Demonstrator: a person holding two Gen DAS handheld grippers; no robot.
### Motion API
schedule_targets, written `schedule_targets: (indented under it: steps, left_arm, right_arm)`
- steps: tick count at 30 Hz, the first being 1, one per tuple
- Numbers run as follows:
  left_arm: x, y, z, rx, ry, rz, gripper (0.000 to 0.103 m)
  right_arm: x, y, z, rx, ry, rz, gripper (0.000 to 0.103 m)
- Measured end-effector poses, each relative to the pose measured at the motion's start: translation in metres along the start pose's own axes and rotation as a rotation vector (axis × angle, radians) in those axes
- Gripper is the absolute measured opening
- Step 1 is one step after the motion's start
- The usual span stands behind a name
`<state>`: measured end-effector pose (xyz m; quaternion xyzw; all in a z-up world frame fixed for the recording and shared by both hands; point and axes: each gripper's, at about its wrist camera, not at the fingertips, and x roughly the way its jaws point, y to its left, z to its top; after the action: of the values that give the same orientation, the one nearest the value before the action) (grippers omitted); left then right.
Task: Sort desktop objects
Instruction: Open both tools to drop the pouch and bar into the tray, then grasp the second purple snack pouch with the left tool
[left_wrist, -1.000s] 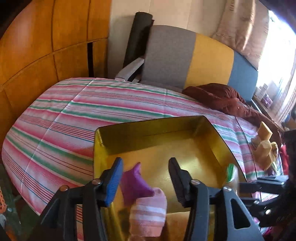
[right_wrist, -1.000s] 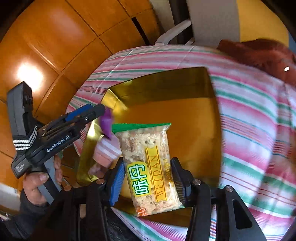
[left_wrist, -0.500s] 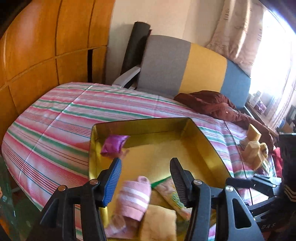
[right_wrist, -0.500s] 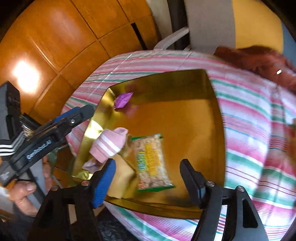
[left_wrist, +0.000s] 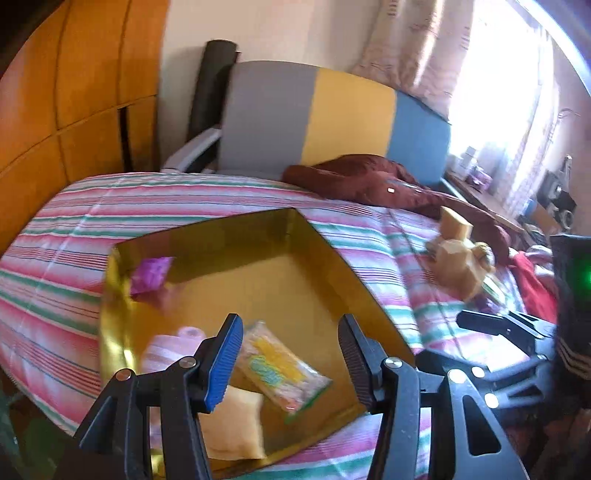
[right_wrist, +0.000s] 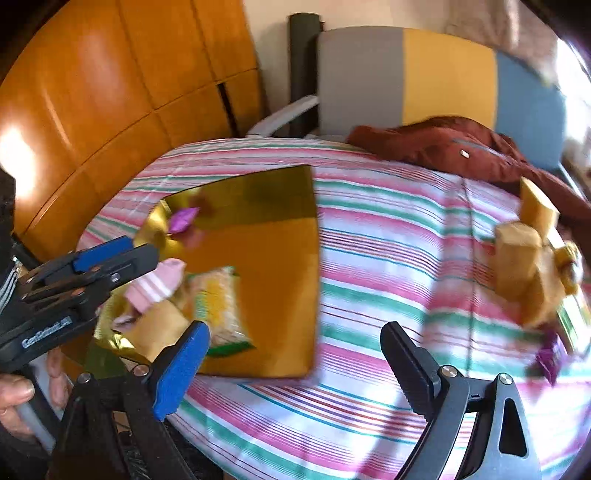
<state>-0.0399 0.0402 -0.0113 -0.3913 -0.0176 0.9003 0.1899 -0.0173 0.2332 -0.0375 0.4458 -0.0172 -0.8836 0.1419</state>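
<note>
Far left of the right wrist view: the left gripper (right_wrist: 110, 258) is seen side-on over the tray's (right_wrist: 280, 295) left rim; its jaws are spread and empty, as the left wrist view confirms.

Left of centre: the gold tray lies on the striped cloth (right_wrist: 388, 258). Sorted into it already are a purple wrapper (right_wrist: 183, 218) at the upper-left corner, a pink sock (right_wrist: 155, 286), a tan pad (right_wrist: 159, 328) and a snack packet (right_wrist: 218, 306) along the lower-left part.

Centre bottom: the right gripper (right_wrist: 295, 354) is held released, nothing between its fingers, with its opening over the tray's lower-right corner and the cloth.

Right edge: unsorted things are still heaped on the cloth, well apart from the tray — tan blocks (right_wrist: 528, 254) stacked upper right, and a second purple wrapper (right_wrist: 550, 358) below them; blur hides finer detail.

The heap lies to the right of and beyond the right gripper, so that hand is judged nearer; the left would have to cross the tray. The block stack's long axis runs roughly top to bottom of the frame.
</note>
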Motion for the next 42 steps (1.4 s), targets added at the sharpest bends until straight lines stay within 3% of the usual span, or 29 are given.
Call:
schedule_targets:
  steps: [7, 23, 34, 42]
  left_arm:
    - [0.009, -0.033, -0.003, 0.042, 0.047, -0.114, 0.055]
    - [0.035, -0.118, -0.008, 0.21, 0.138, -0.233, 0.055]
    - [0.066, -0.194, -0.012, 0.377, 0.184, -0.335, 0.055]
    - [0.098, -0.253, -0.015, 0.485, 0.223, -0.401, 0.055]
  right_arm:
    - [-0.01, -0.059, -0.013, 0.139, 0.006, -0.077, 0.095]
    - [-0.075, -0.215, -0.053, 0.417, -0.002, -0.29, 0.095]
    - [-0.089, -0.299, -0.065, 0.59, -0.01, -0.319, 0.095]
    - [-0.083, -0.342, -0.078, 0.745, -0.121, -0.296, 0.095]
